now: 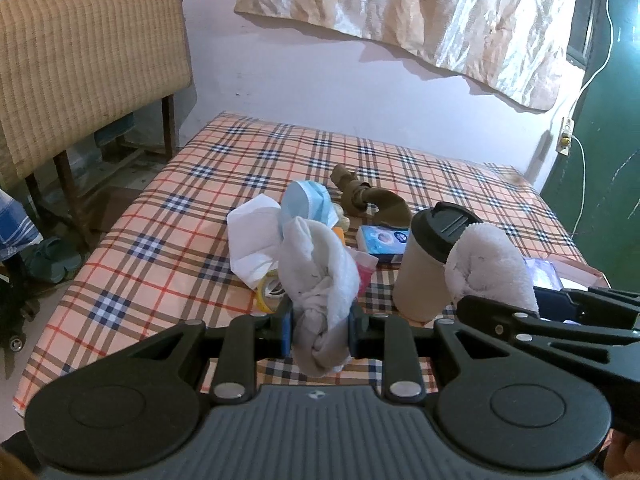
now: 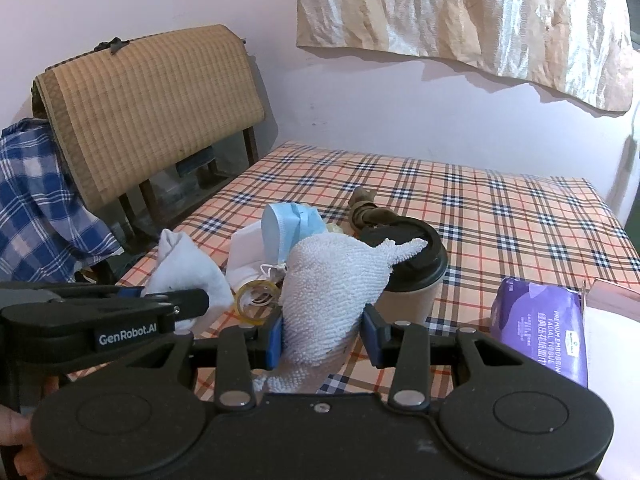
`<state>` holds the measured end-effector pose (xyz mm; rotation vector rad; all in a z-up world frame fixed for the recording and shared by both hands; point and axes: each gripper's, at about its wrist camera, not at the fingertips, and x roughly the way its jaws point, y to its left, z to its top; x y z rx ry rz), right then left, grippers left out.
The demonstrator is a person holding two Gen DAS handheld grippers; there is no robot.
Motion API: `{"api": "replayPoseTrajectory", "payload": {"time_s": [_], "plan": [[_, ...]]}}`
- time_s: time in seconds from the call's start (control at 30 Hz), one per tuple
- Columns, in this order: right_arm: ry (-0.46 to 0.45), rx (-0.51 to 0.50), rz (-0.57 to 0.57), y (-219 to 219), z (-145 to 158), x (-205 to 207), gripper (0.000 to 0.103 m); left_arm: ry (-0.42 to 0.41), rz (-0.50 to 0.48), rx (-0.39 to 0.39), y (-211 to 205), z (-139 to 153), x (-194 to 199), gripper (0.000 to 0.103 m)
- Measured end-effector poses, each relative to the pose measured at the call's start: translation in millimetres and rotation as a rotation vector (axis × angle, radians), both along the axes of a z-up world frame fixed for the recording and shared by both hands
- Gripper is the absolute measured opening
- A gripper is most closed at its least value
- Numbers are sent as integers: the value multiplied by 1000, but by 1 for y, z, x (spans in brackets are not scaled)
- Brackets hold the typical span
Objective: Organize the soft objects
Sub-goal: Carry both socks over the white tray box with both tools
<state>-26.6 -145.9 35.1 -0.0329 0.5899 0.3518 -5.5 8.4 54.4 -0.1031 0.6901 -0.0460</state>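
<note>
My left gripper [image 1: 320, 330] is shut on a white sock [image 1: 316, 276] and holds it above the plaid tablecloth [image 1: 160, 208]. My right gripper [image 2: 324, 332] is shut on a white terry towel [image 2: 332, 284] in front of a lidded paper cup [image 2: 416, 256]. The towel also shows in the left wrist view [image 1: 488, 268], and the sock in the right wrist view [image 2: 188, 268]. On the table lie a blue face mask [image 1: 308, 204], a white mask [image 1: 256, 240] and a brown sock [image 1: 368, 196].
A paper cup [image 1: 428, 264], a small blue box [image 1: 384, 240], a tape roll [image 2: 256, 296] and a purple tissue pack [image 2: 544, 320] lie on the table. A chair with a woven mat [image 1: 88, 64] stands at the left. A wall is behind.
</note>
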Motion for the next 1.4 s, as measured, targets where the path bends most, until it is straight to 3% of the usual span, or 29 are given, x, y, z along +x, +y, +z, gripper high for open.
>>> {"api": "replayPoseTrajectory", "payload": {"time_s": [0.37, 0.73, 1.4], "plan": [[2, 5, -20, -12, 0, -2, 49, 2, -30, -5, -12, 1, 1, 27], [4, 19, -100, -52, -1, -4, 49, 2, -105, -10, -43, 0, 5, 27], [32, 28, -367, -196, -20, 5, 49, 33, -406, -30, -170, -22, 24, 27]]}}
